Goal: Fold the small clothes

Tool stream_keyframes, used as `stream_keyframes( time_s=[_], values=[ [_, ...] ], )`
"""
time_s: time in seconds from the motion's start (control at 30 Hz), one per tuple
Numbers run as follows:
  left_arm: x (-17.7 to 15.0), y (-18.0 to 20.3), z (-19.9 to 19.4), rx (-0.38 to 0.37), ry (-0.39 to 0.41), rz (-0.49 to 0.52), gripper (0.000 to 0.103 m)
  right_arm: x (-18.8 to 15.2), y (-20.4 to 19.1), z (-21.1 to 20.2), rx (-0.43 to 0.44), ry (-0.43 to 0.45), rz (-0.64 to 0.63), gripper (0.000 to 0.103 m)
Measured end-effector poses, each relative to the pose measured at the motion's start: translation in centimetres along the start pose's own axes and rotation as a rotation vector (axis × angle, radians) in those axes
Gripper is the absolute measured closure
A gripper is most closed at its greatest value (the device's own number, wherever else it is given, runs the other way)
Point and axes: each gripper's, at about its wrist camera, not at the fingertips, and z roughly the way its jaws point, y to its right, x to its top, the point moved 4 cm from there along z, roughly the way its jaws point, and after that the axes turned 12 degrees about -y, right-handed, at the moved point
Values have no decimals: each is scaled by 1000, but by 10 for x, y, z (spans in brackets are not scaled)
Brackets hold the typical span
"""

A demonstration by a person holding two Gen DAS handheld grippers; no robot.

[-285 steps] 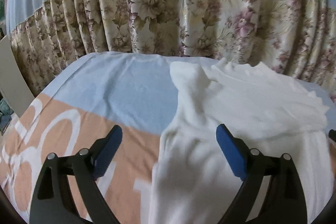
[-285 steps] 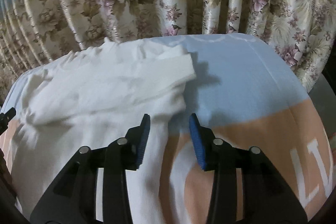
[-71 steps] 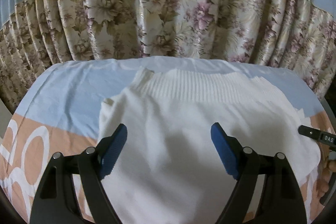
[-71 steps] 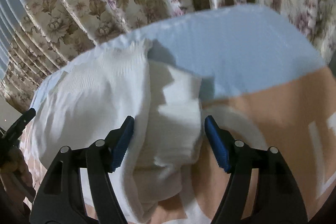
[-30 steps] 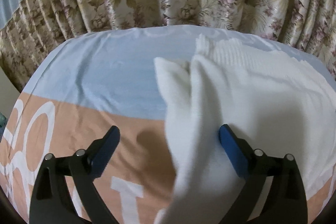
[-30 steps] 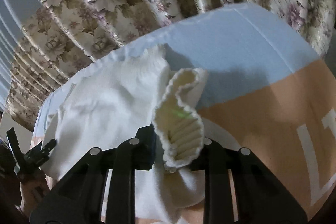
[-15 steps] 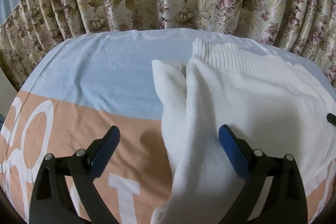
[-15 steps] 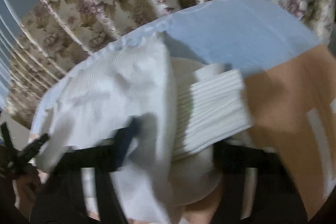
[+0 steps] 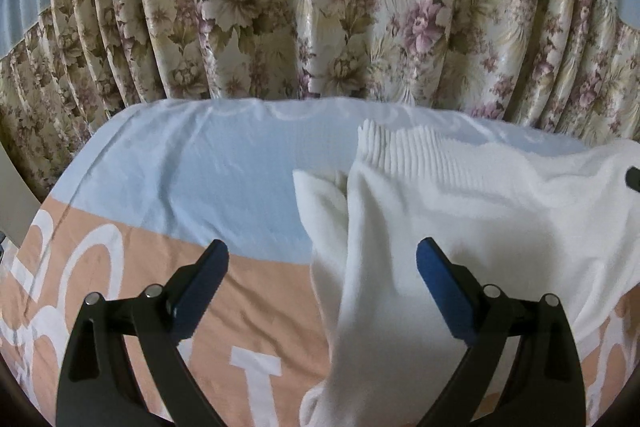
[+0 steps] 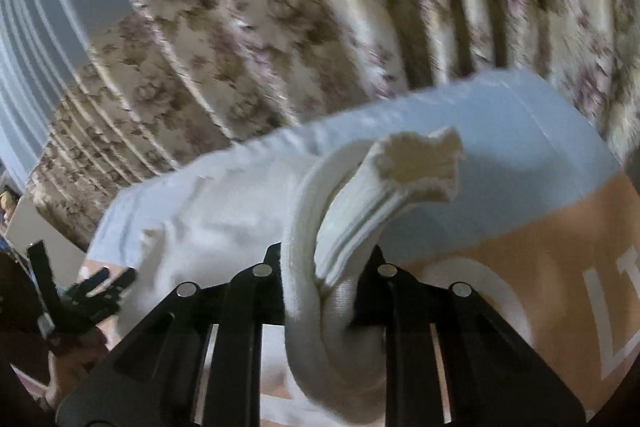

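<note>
Right gripper (image 10: 322,267) jaws clamp the sweater's (image 10: 224,227) cuff (image 10: 416,167), unseen past left gripper's (image 9: 322,269) spread jaws.

My left tongs (image 9: 322,259) hang wide apart, blue pads (image 9: 434,277) gripping nothing. My right tongs (image 10: 326,269) are clamped tight on the white sweater's sleeve (image 10: 360,195) — tilted, camera blurred.

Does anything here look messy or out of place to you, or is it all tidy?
One thing stands out: the white sweater is only partly folded. Its ribbed cuff sticks up in the air, bunched, with the sleeve pinched in the shut right gripper. The open left gripper holds nothing. The bedsheet looks ordinary.
</note>
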Motion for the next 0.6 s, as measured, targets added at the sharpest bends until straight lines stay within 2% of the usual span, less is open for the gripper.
stream_keyframes(
  time_s=[0.13,0.33,0.47,0.6],
  values=[
    [9,-25,-18,-5,25,-27,7,12,-51,2,5,9,-77,85],
    [10,-80,-36,22,48,-83,7,13,-145,33,-4,-17,-218,85],
    [4,-120,-41,50,50,-137,7,-7,-210,73,-15,-72,-334,85],
    [-7,-154,-40,67,31,-179,7,-50,-268,129,-5,-176,-458,84]
  ],
)
